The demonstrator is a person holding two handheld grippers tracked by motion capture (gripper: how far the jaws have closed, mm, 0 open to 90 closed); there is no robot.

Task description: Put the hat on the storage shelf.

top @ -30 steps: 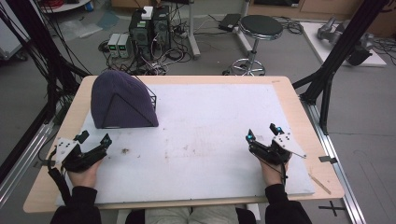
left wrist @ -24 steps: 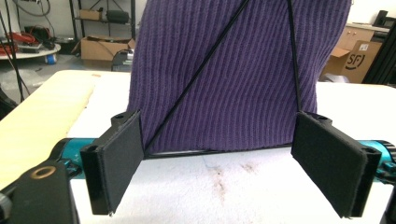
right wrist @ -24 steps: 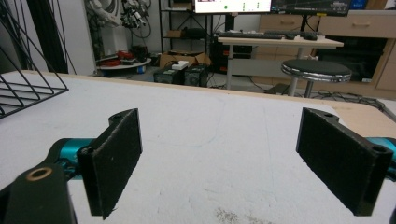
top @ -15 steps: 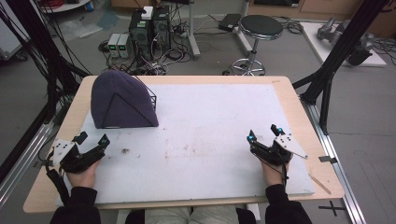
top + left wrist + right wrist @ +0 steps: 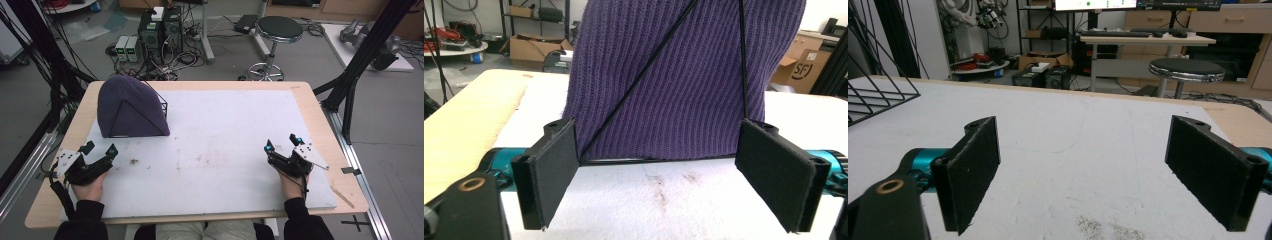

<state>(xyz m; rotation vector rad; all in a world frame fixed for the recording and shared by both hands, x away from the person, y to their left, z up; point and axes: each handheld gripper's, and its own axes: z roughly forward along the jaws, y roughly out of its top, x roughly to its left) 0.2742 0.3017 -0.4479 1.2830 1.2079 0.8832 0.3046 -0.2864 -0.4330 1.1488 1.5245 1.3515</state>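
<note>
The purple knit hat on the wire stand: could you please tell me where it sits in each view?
High view: the hat sits upper left on the white mat, ahead of the left gripper.
Left gripper view: it is in the upper centre, just beyond the open jaws.
Right gripper view: the hat itself is out of frame.
Shared landmark: the black wire stand.

Knit hat (image 5: 129, 107): purple, ribbed. Wire rack (image 5: 161, 102): black. Mat (image 5: 225, 150): white, brown-speckled. Table (image 5: 312, 107): pale wood. Gripper pads (image 5: 555, 170): black; teal fittings.
</note>
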